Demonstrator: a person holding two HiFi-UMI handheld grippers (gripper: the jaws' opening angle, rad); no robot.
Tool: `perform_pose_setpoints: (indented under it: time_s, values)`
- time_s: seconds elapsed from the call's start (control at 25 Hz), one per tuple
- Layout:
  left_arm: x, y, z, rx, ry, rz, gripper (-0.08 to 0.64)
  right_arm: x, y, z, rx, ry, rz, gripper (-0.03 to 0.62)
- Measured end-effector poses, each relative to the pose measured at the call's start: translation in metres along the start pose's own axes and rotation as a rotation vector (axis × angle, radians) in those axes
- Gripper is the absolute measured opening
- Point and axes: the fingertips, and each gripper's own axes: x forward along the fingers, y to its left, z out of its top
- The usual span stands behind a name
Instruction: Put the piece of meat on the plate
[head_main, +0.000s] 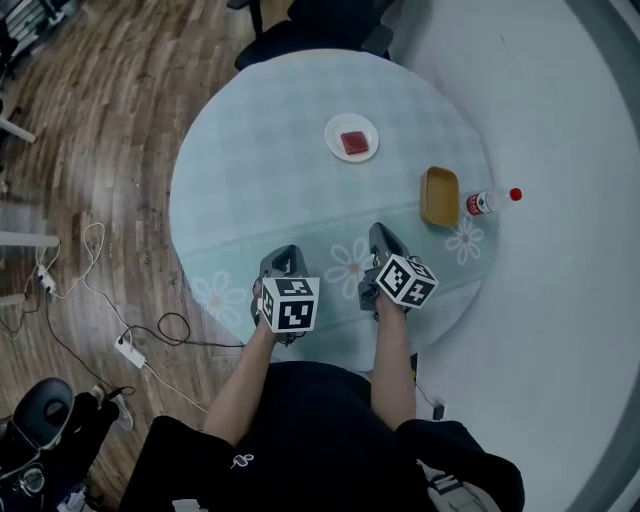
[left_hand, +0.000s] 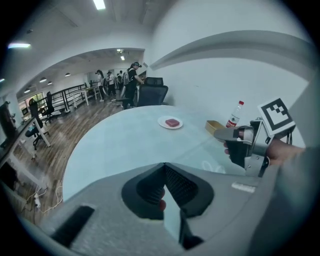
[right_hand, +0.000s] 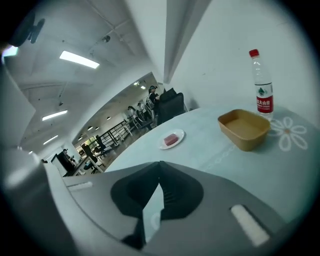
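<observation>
A red piece of meat lies on a small white plate on the far half of the round pale-blue table. The left gripper view shows the meat on the plate, and the right gripper view shows the same meat and plate. Both grippers hover near the table's front edge, well short of the plate. My left gripper is shut with nothing held. Beside it, my right gripper is shut and holds nothing.
A brown open container and a lying-looking water bottle with a red cap stand at the table's right side. Dark office chairs sit behind the table. Cables and a power strip lie on the wood floor at left.
</observation>
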Motion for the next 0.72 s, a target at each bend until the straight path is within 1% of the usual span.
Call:
perform_pose_setpoints:
  time_s: [0.08,0.12,0.2,0.32,0.44,0.52,0.56,0.64,0.72]
  values:
    - [-0.007,-0.011,0.008,0.014,-0.037,-0.018,-0.002,-0.013,0.012,0.009,-0.001,-0.03,0.025,0.005]
    - [-0.012,-0.016,0.015,0.019,-0.066,-0.023,-0.002,-0.021,0.022,0.019,-0.023,-0.058,0.046,0.005]
    - [-0.023,-0.024,0.037,0.038,-0.141,-0.028,-0.002,-0.038,0.043,0.047,-0.095,-0.139,0.08,0.005]
    - [-0.046,-0.035,0.084,0.087,-0.289,-0.014,-0.002,-0.062,0.075,0.081,-0.233,-0.242,0.098,0.005]
    - [-0.081,-0.049,0.127,0.126,-0.44,-0.009,-0.002,-0.084,0.098,0.096,-0.351,-0.281,0.064,0.003]
    - [-0.101,-0.056,0.145,0.141,-0.511,-0.013,-0.002,-0.093,0.111,0.1,-0.391,-0.299,0.082,0.003]
    - [-0.107,-0.058,0.149,0.144,-0.531,-0.013,-0.002,-0.095,0.118,0.102,-0.405,-0.309,0.108,0.003]
    - [-0.112,-0.059,0.148,0.141,-0.545,-0.011,-0.002,-0.099,0.129,0.101,-0.428,-0.321,0.149,0.003]
    - [-0.115,-0.059,0.145,0.135,-0.545,-0.007,-0.002,-0.103,0.135,0.102,-0.442,-0.324,0.159,0.003]
